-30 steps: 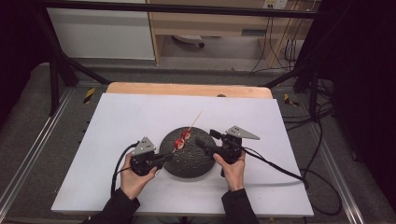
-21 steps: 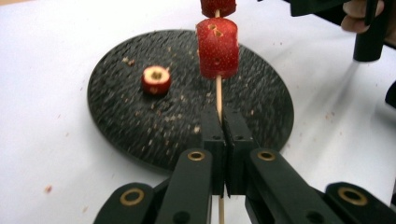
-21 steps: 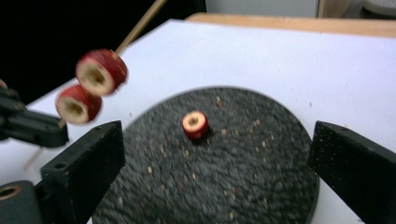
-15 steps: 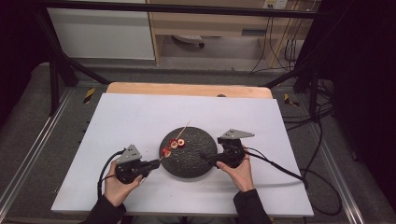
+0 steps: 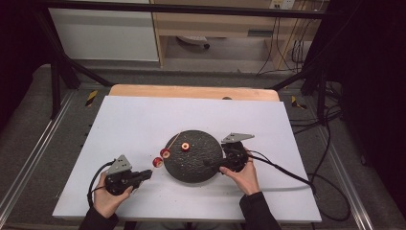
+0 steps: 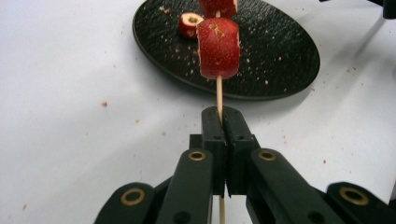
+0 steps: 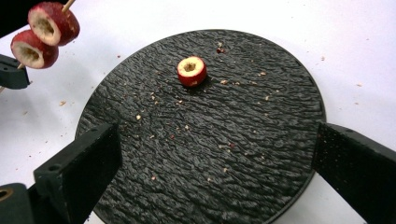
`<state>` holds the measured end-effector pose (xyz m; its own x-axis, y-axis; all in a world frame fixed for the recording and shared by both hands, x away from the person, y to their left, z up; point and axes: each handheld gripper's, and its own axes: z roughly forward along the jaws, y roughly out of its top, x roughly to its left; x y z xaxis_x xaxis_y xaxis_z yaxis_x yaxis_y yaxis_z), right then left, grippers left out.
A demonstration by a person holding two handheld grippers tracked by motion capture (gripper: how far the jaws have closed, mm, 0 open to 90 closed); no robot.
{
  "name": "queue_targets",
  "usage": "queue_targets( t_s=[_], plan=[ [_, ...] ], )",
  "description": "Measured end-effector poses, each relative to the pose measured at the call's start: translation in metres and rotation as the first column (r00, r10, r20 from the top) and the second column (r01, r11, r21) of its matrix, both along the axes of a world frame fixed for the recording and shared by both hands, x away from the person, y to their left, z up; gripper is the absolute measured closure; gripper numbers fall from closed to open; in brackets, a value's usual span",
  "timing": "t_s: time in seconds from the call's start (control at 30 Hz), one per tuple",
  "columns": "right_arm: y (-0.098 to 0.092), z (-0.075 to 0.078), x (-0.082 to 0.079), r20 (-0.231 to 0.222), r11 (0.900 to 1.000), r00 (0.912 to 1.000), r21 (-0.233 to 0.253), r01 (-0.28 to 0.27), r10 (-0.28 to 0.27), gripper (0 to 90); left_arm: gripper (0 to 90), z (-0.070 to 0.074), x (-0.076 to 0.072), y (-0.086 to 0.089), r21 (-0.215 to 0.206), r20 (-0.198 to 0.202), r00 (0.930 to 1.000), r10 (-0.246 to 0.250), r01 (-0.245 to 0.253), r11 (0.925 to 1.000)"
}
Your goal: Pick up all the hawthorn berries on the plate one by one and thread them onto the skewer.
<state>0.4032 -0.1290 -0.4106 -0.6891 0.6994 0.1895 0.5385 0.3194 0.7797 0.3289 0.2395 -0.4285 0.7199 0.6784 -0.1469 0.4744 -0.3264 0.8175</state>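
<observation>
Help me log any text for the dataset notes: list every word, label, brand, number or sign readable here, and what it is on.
None can be read: no print shows on the black plate, the skewer, the fruit pieces, the left gripper or the right gripper.
The yellow-and-black striped marks on the floor frame carry no letters.

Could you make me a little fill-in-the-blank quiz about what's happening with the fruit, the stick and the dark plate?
1. The left gripper is shut on a thin wooden ____.
2. The number of red fruit pieces threaded on that stick is ____.
3. One loose fruit piece lies on the round ____ plate.
4. The right gripper over the plate has its jaws ____.

Missing words: skewer; two; black; open
</observation>
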Motion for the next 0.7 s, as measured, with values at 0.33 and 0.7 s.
queue_targets(
  t_s=[0.33, 0.7],
  plan=[
    [0.021, 0.007, 0.010, -0.009, 0.998, 0.9994, -0.047, -0.035, 0.034, 2.4, 88.5, -0.006, -0.004, 0.012, 0.002, -0.008, 0.9999, 0.007, -0.007, 1.0000],
    [0.047, 0.012, 0.025, -0.029, 0.993, 0.9983, -0.102, -0.054, 0.051, 2.9, 88.5, -0.010, -0.003, 0.019, 0.001, -0.020, 0.9996, 0.019, -0.019, 0.9998]
  ],
)
